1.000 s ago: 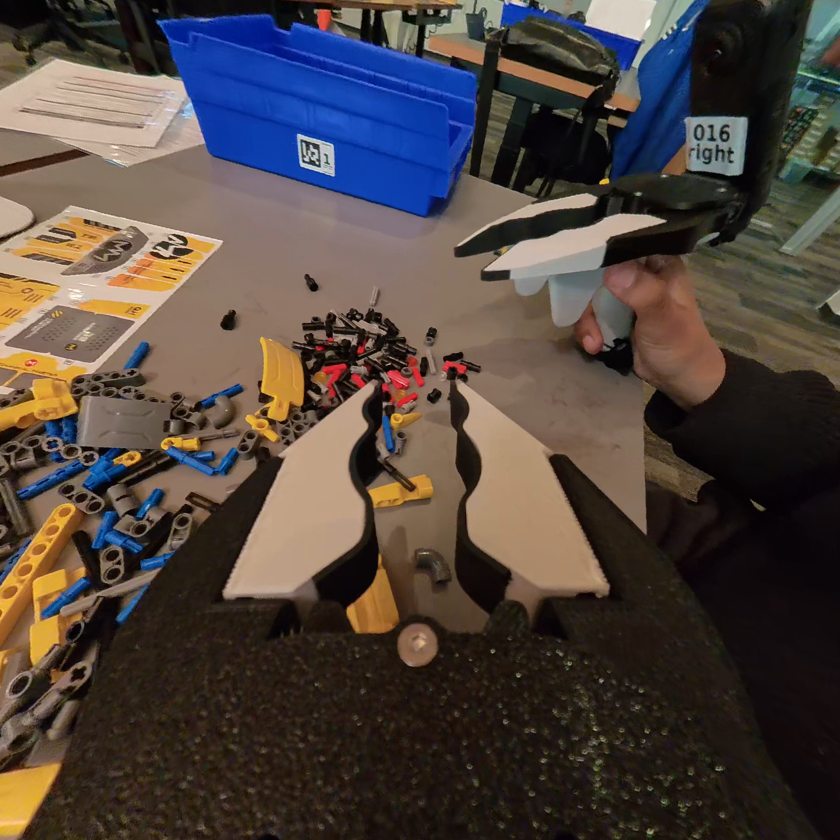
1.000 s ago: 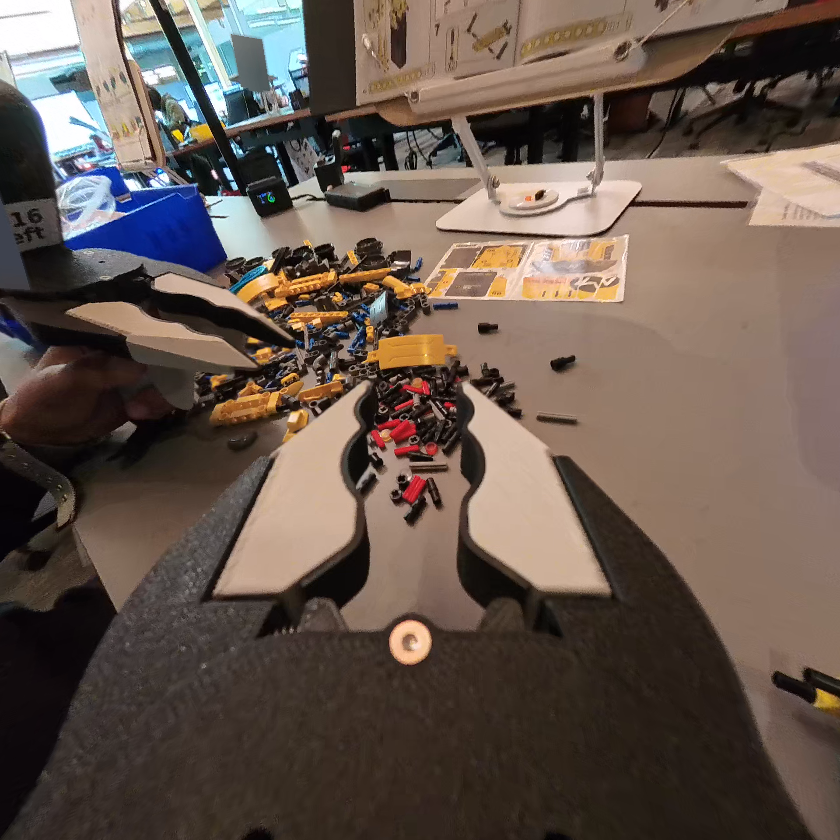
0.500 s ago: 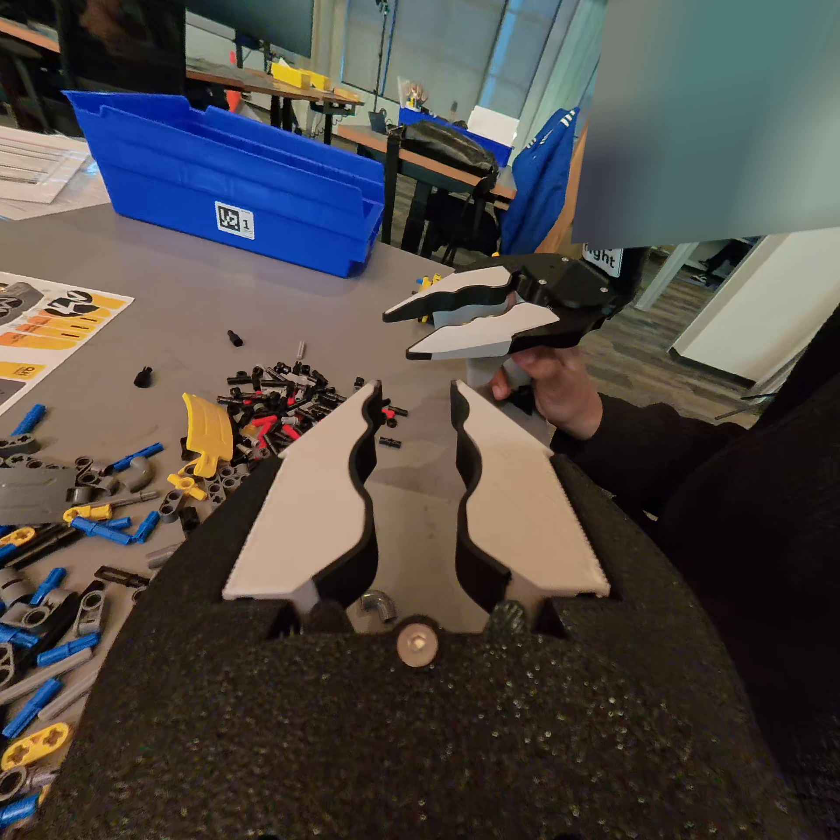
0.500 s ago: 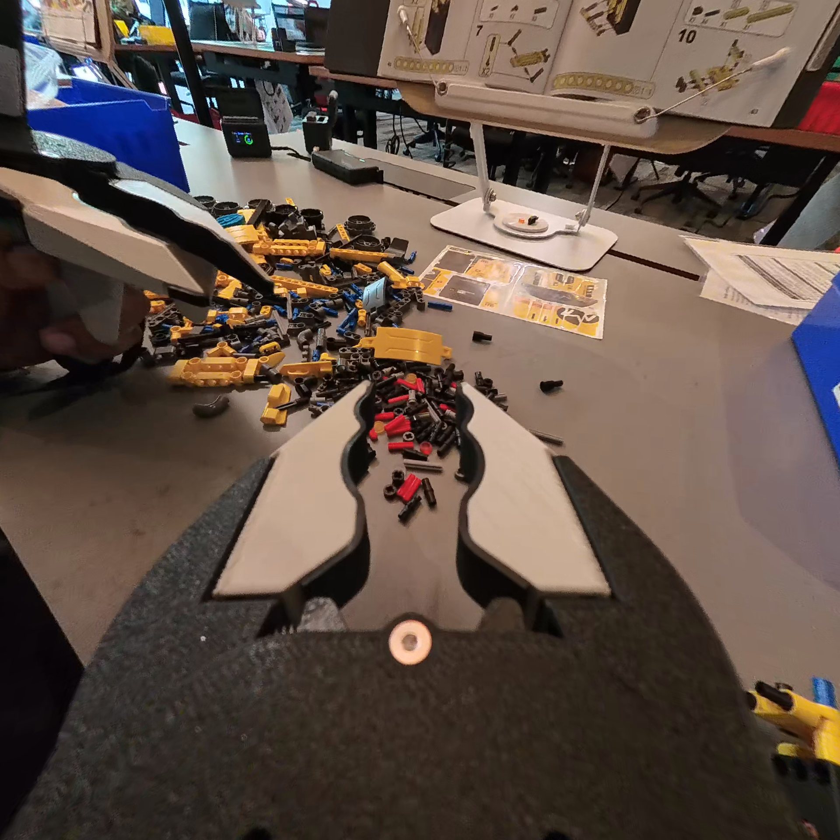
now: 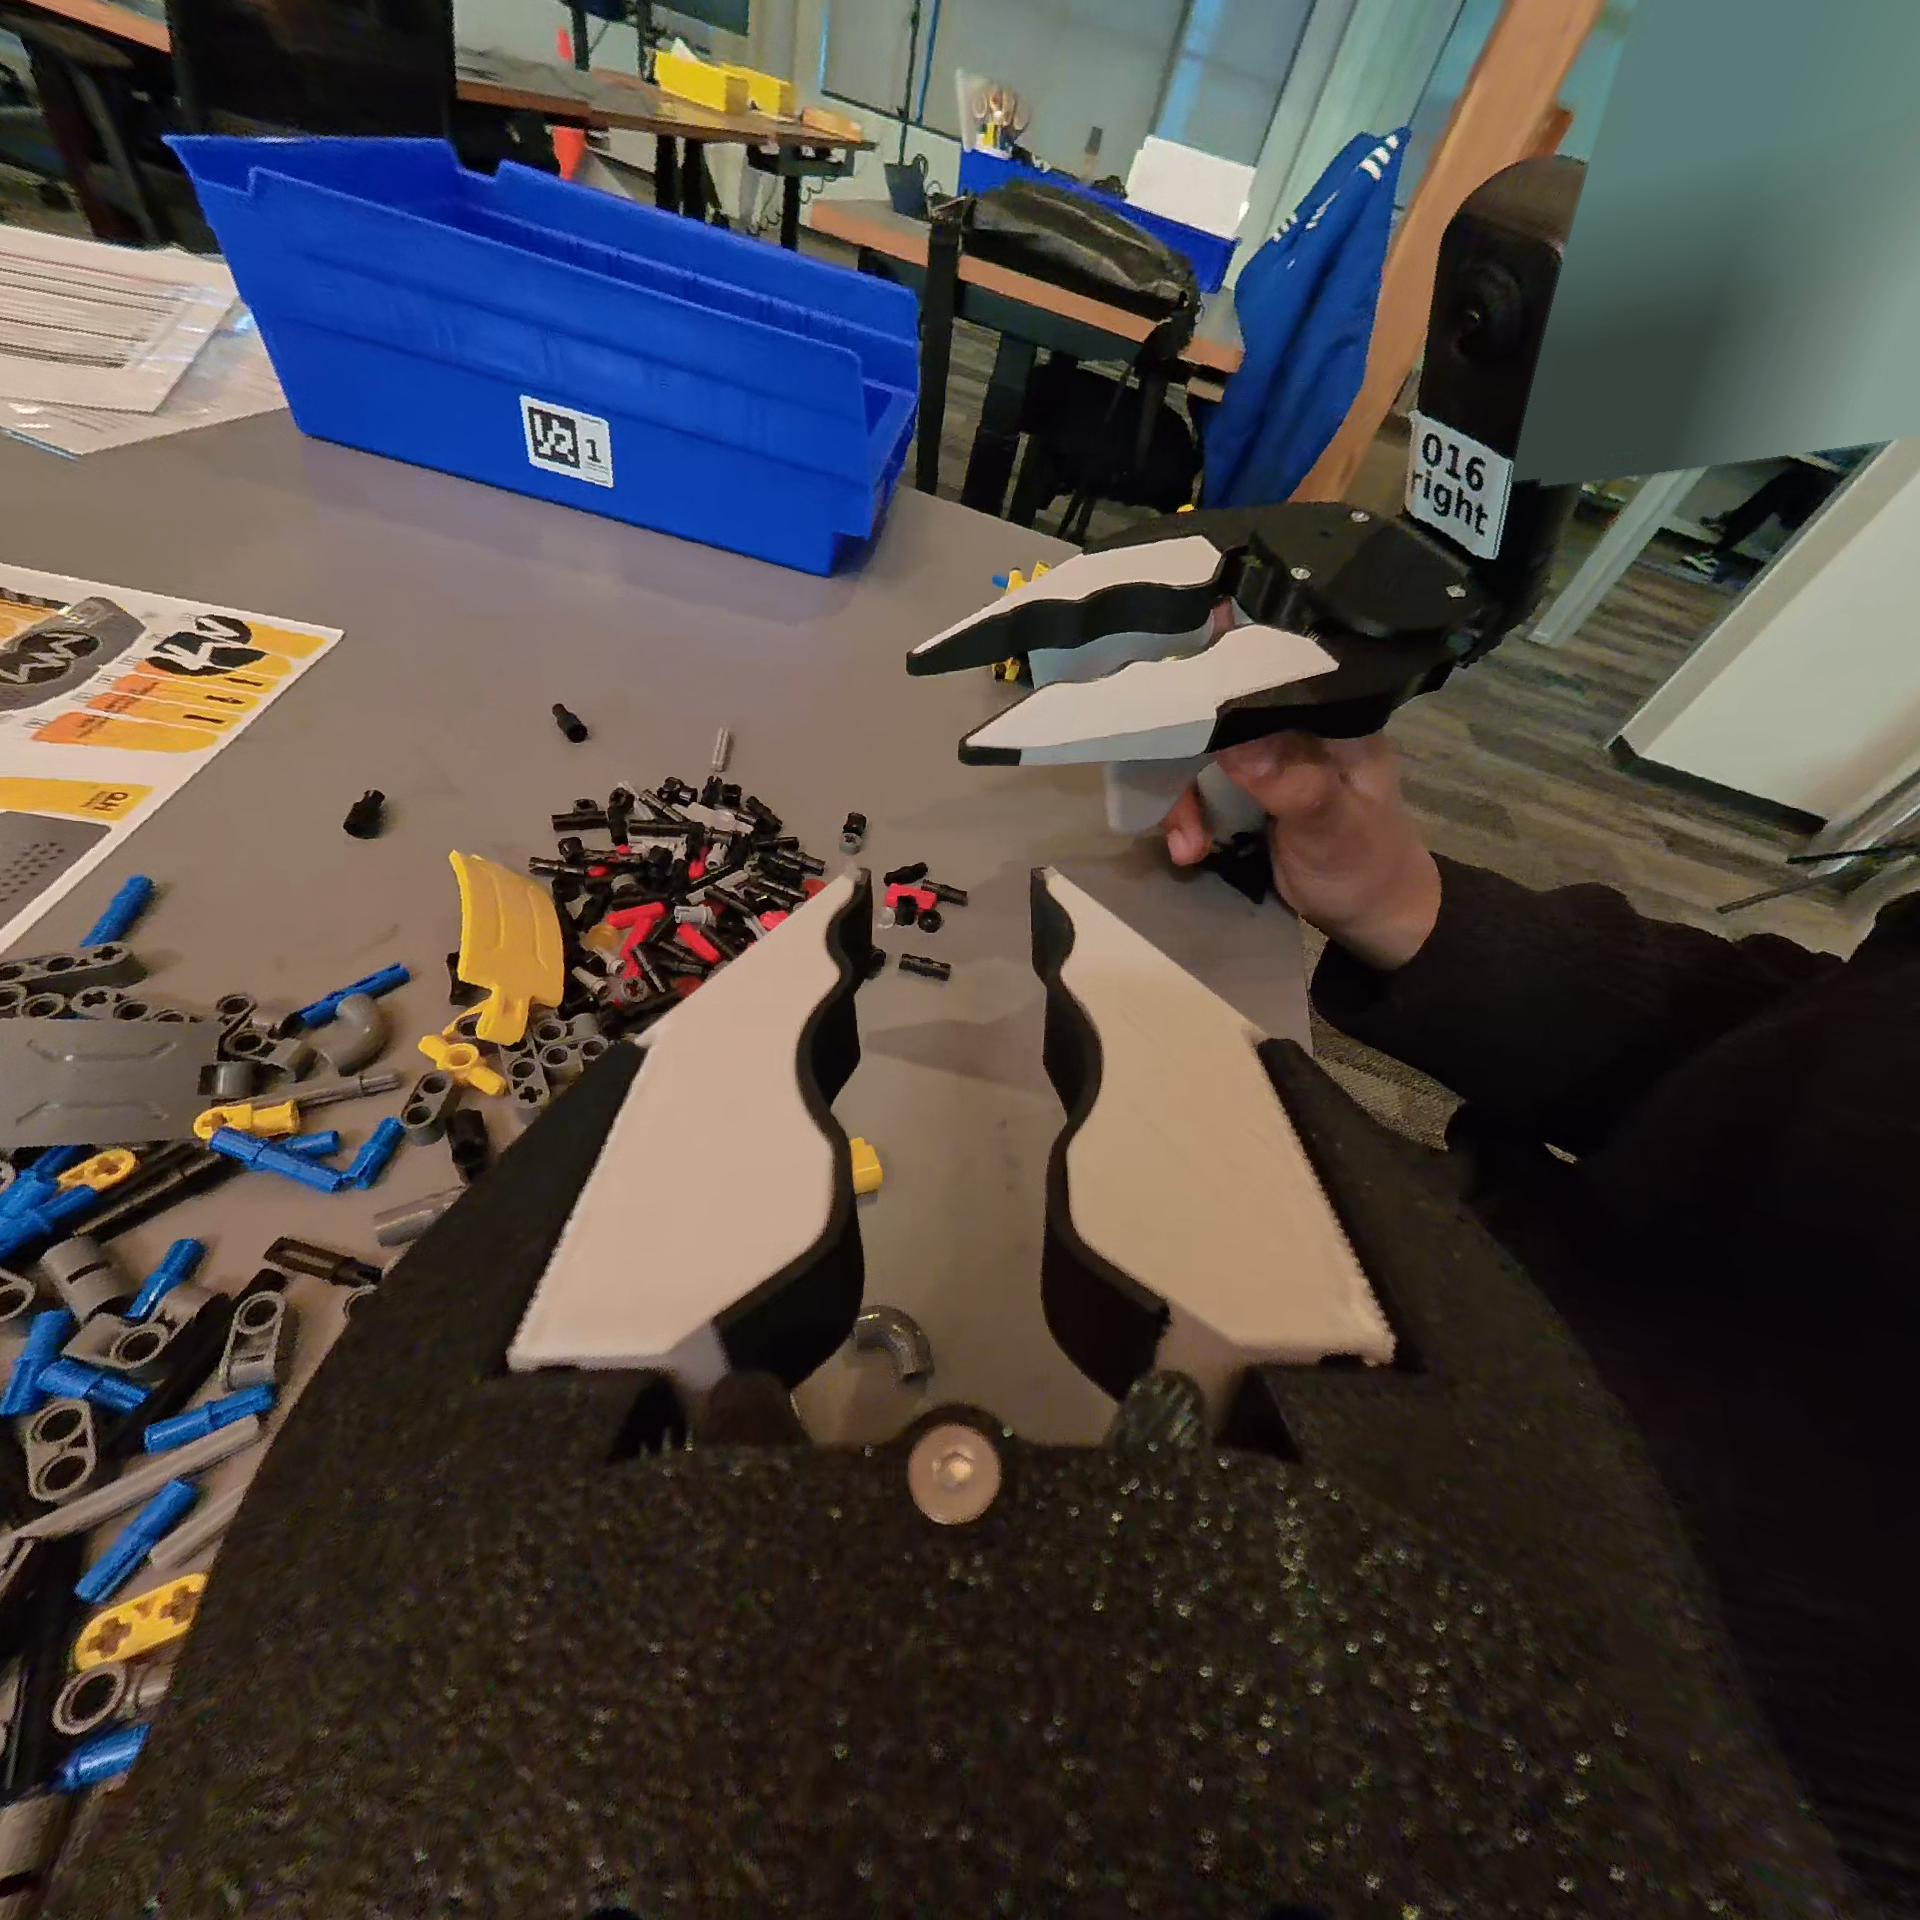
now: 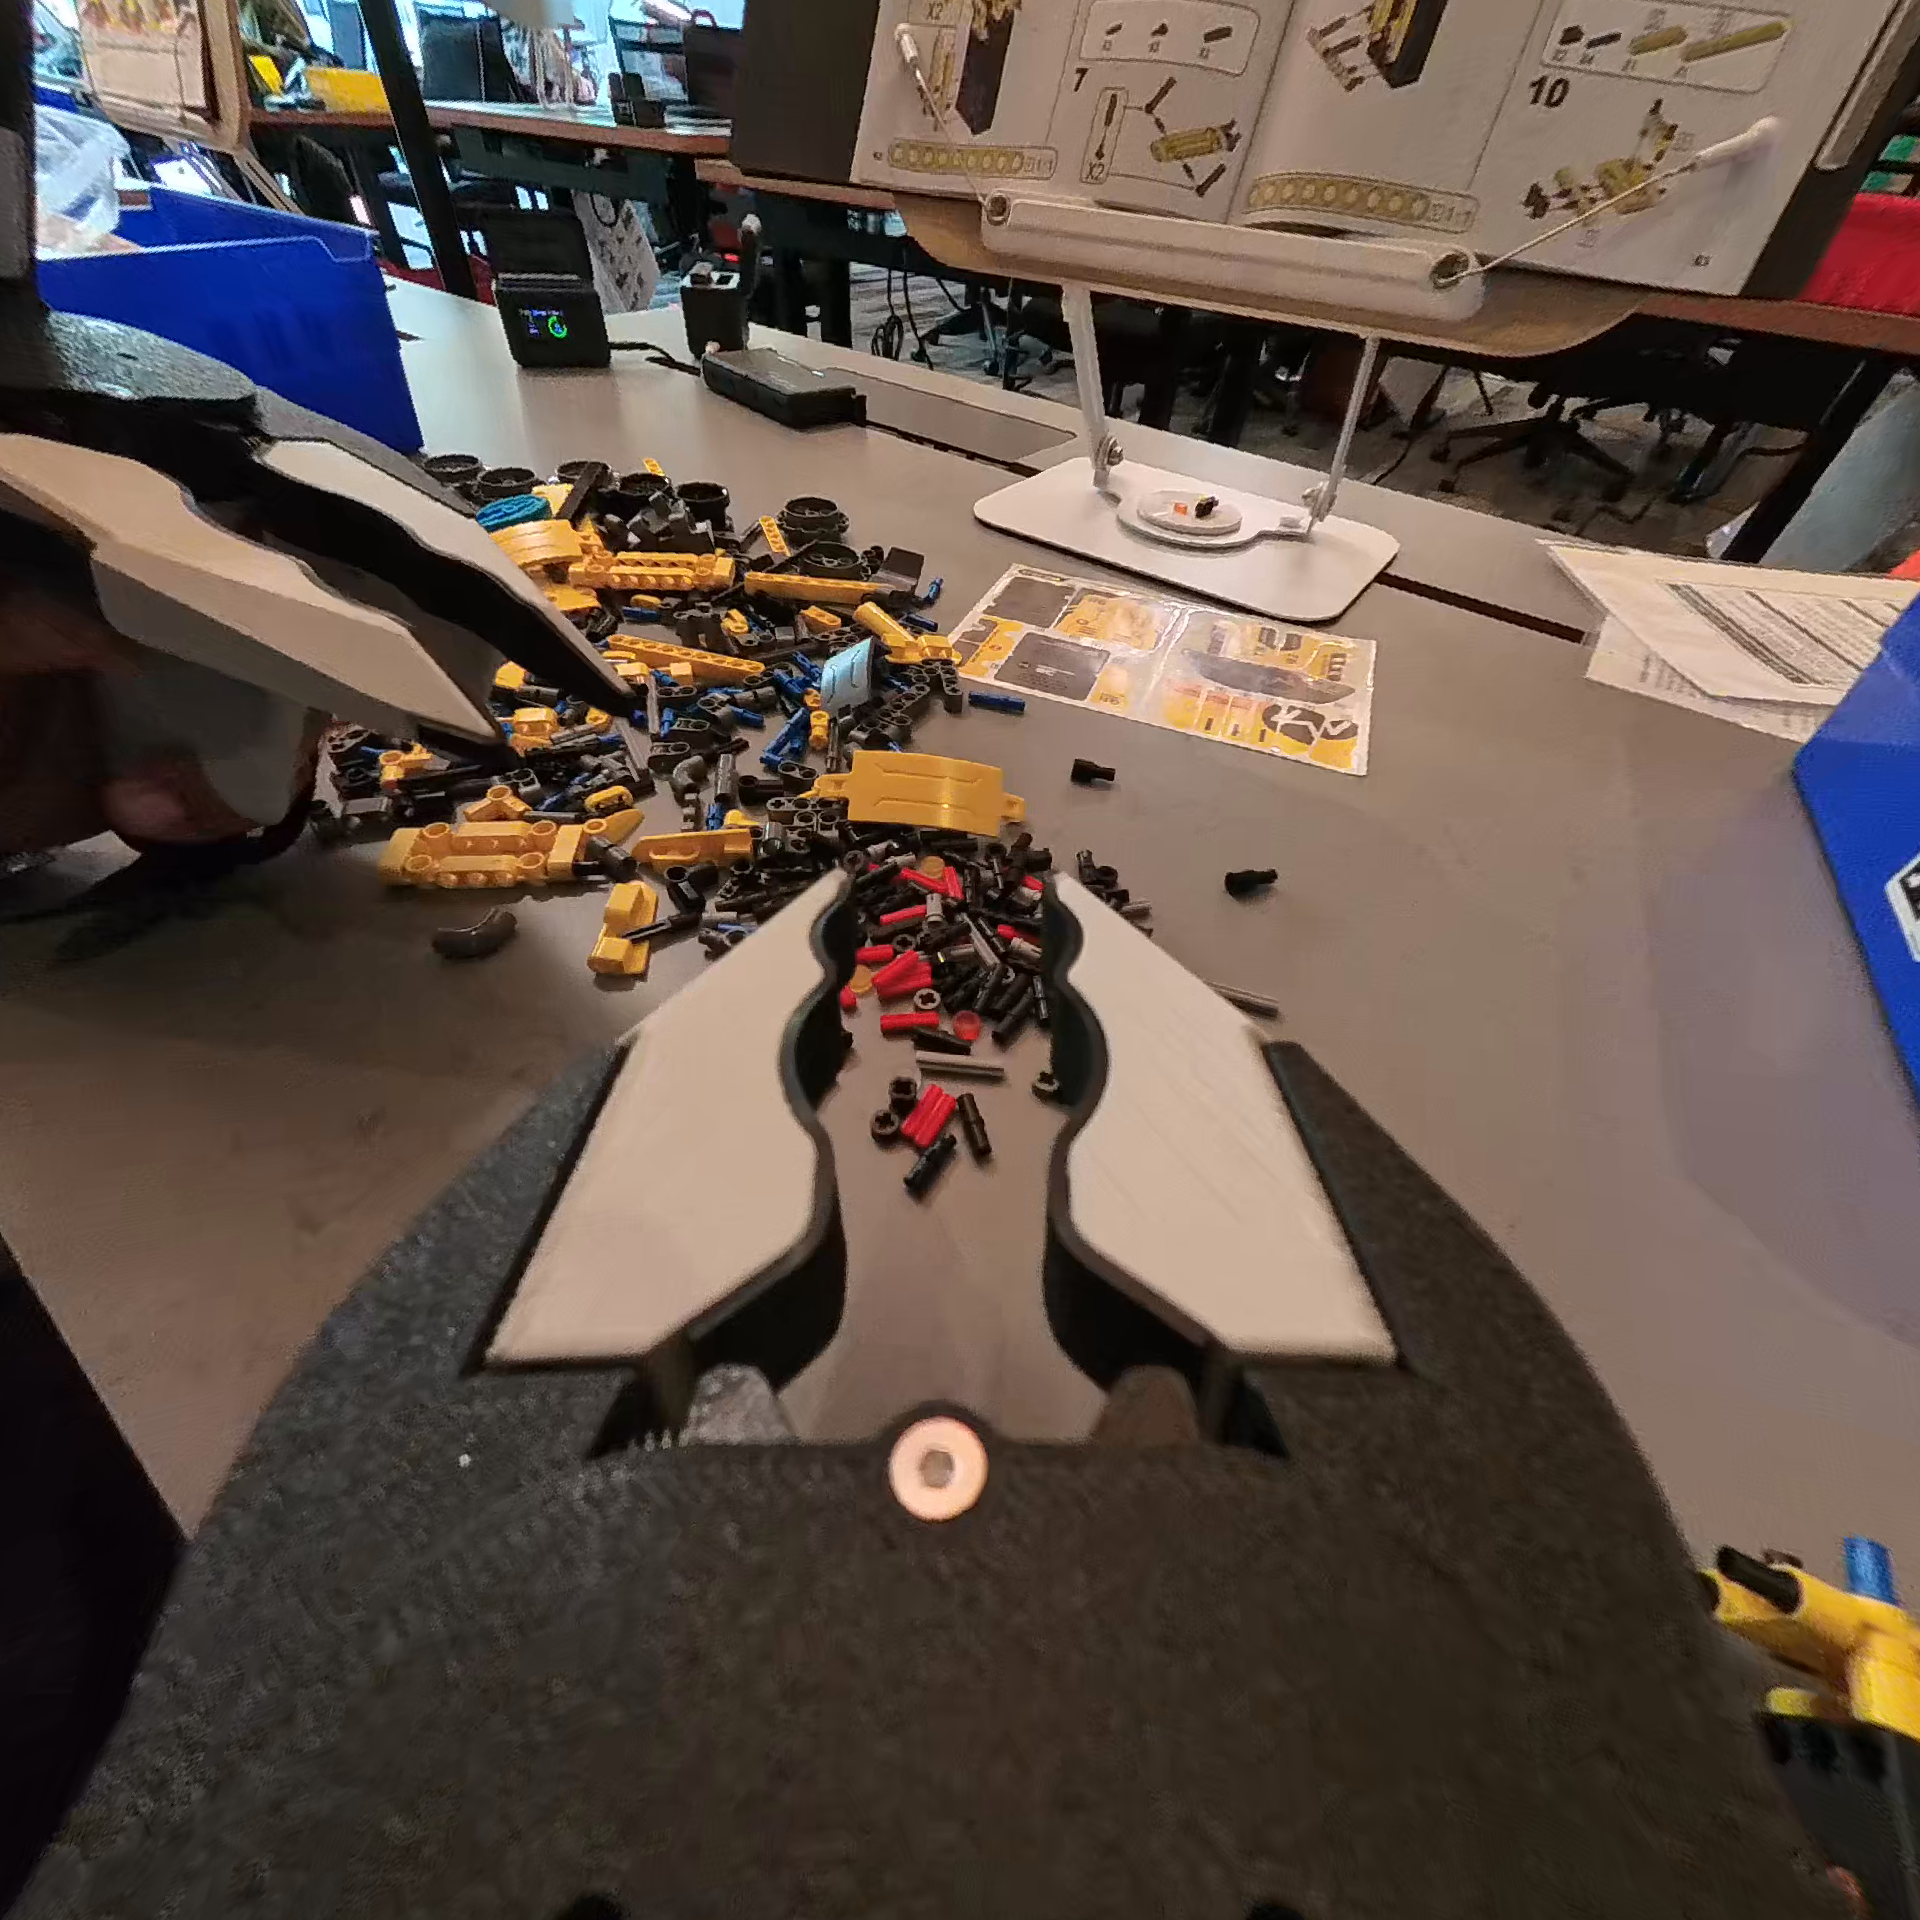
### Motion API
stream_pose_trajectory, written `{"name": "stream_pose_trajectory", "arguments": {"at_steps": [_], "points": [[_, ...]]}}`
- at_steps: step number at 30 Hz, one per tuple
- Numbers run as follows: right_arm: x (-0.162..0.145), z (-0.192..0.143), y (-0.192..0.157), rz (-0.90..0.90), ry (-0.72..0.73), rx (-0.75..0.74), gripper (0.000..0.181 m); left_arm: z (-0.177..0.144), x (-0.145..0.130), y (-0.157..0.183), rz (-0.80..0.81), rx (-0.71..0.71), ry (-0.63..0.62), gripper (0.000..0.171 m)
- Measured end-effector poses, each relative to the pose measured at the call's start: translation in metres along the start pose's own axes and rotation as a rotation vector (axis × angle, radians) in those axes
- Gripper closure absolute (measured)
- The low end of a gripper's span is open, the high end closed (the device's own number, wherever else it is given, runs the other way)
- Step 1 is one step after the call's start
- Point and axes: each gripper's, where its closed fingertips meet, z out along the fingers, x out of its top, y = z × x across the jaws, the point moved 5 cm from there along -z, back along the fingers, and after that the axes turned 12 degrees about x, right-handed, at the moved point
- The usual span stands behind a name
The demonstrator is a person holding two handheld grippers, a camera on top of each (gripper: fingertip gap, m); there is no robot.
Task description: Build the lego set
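Observation:
My left gripper [image 5: 945, 883] is open and empty, held over bare table at the right edge of a pile of small black and red pins [image 5: 707, 883]. A grey elbow piece [image 5: 894, 1340] lies on the table between its fingers, near their base. My right gripper [image 6: 951, 883] is open and empty, its fingertips over the near side of the same pin pile [image 6: 956, 956]. A yellow curved panel [image 6: 925, 795] lies just beyond the pile. Each gripper shows in the other's view, open: the right [image 5: 940, 707] and the left [image 6: 561, 717].
A larger heap of yellow, blue and black building parts [image 6: 707, 644] lies beyond the pins. A blue bin [image 5: 561, 343], a sticker sheet [image 6: 1174, 665] and an instruction booklet on a white stand [image 6: 1195, 530] stand farther back. A small yellow assembly [image 6: 1829, 1642] is at the right. Left tips to right tips: about 9 cm. The small yellow assembly [image 6: 1829, 1642] is closer to my right gripper, around 15 cm from its tips; the left tips are 25 cm off.
My left gripper has swung right and drawn back from over the pin pile to its right edge. My right gripper has come closer over the pins. Both have stayed open.

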Motion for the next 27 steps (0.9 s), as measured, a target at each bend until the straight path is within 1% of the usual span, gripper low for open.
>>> {"name": "stream_pose_trajectory", "arguments": {"at_steps": [5, 10, 16, 22, 23, 27], "points": [[-0.004, 0.005, -0.002, -0.028, -0.054, -0.005, 0.147, -0.001, -0.001, -0.004, 0.015, 0.038, 0.000, 0.142], [-0.004, 0.007, -0.007, -0.088, -0.074, -0.019, 0.148, -0.003, 0.000, -0.012, 0.002, 0.098, 0.019, 0.142], [-0.009, 0.012, -0.006, -0.091, -0.128, -0.032, 0.149, -0.005, 0.002, -0.014, -0.028, 0.090, 0.037, 0.142], [-0.008, 0.011, -0.006, -0.088, -0.112, -0.026, 0.149, -0.005, 0.002, -0.013, -0.021, 0.095, 0.035, 0.142], [-0.008, 0.011, -0.006, -0.087, -0.113, -0.025, 0.149, -0.006, 0.003, -0.014, -0.016, 0.103, 0.043, 0.142], [-0.009, 0.012, -0.007, -0.096, -0.126, -0.025, 0.149, -0.017, 0.014, -0.017, 0.004, 0.155, 0.143, 0.143]]}}
